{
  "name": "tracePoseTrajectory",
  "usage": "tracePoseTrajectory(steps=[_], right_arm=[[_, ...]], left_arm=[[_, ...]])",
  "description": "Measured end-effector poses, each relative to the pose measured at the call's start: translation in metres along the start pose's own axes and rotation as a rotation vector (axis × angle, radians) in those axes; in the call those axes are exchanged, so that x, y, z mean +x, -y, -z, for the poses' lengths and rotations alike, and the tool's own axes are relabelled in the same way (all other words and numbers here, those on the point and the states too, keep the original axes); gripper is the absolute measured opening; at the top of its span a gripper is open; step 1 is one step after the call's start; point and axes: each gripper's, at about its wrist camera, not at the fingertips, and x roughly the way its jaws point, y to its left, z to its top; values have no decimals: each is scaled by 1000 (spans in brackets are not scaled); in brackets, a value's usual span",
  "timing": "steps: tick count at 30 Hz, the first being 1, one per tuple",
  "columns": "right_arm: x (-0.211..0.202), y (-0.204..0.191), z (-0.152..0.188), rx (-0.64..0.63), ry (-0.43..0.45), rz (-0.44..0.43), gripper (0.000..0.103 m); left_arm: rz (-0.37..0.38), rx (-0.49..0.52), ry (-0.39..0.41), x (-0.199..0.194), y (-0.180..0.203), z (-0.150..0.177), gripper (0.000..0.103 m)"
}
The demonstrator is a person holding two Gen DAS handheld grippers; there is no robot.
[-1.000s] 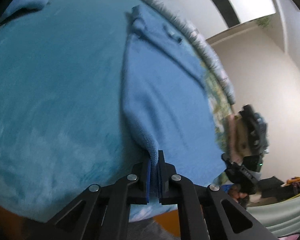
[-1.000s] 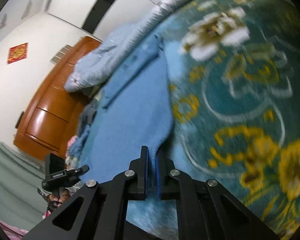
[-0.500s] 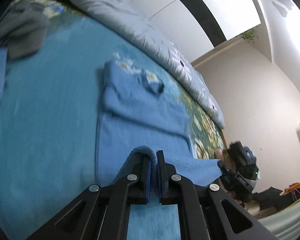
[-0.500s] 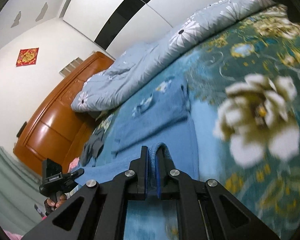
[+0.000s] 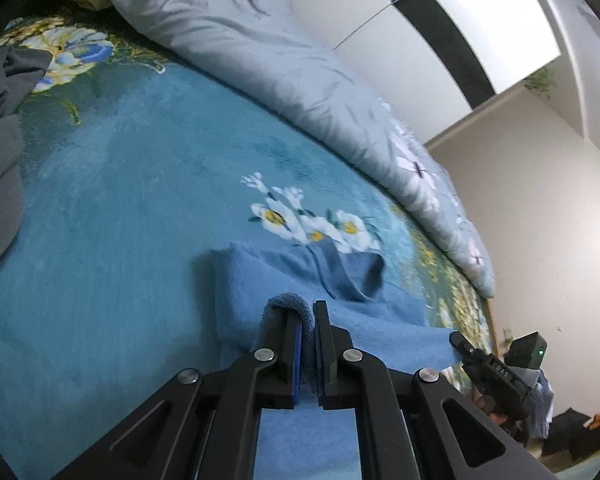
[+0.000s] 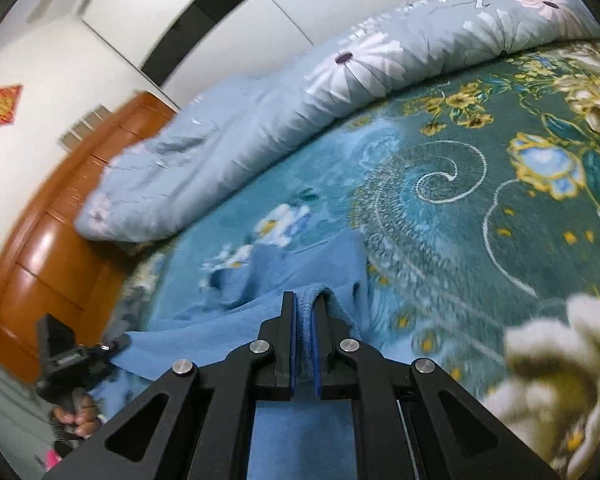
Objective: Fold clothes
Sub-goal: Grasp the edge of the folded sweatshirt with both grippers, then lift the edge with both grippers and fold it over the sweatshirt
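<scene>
Fingers of both our grippers are clamped on folds of the blue garment [image 5: 268, 280]: the left gripper [image 5: 307, 312] pinches one hem corner, the right gripper [image 6: 305, 300] the other, with cloth bunched over each tip. Taking things from the biggest down, the blanket [image 5: 120, 200] under everything is where the change shows. A second ago the garment lay stretched long across it, hem nearest us. Since then we have carried the hem up and forward, so only the collar end [image 5: 348, 272] now shows beyond our fingers, just short of the white flowers [image 5: 300, 220]. We judge the bottom half is being doubled over the top half, with the hem nearly at the collar. The grey garment [image 5: 0, 140] lies well to the left of the blue one.
</scene>
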Motion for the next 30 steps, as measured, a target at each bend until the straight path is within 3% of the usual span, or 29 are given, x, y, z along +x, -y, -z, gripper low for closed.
tracePoseTrajectory(steps=[7,10,11,13,15,17,18,19,20,27,30], right_arm=[[29,6,-15,28,-45,46,6],[35,9,-18,45,-72,44,8],[35,11,-18,53,-75,38,8],[35,13,-19,67,-72,22,8],[32,15,-21,81,-54,-2,8],[28,15,-23,93,-31,-20,16],[26,15,-24,99,-14,-23,22],[23,16,-25,105,3,-26,37],[20,16,-26,111,19,-29,42],[7,23,-9,89,-20,-16,42],[-4,29,14,70,-61,-14,42]], left_arm=[[12,-109,-38,29,-23,-18,6],[74,-171,-47,32,-30,-19,10],[95,-191,-42,32,-32,-19,14],[148,-234,-25,30,-37,-20,31],[188,-265,3,26,-41,-20,42],[191,-281,42,20,-43,-21,54],[193,-284,58,17,-44,-21,59],[195,-284,71,14,-45,-22,60],[194,-282,75,12,-45,-22,61],[171,-225,37,-1,-44,-8,63],[105,-167,-8,-12,-45,13,65]])
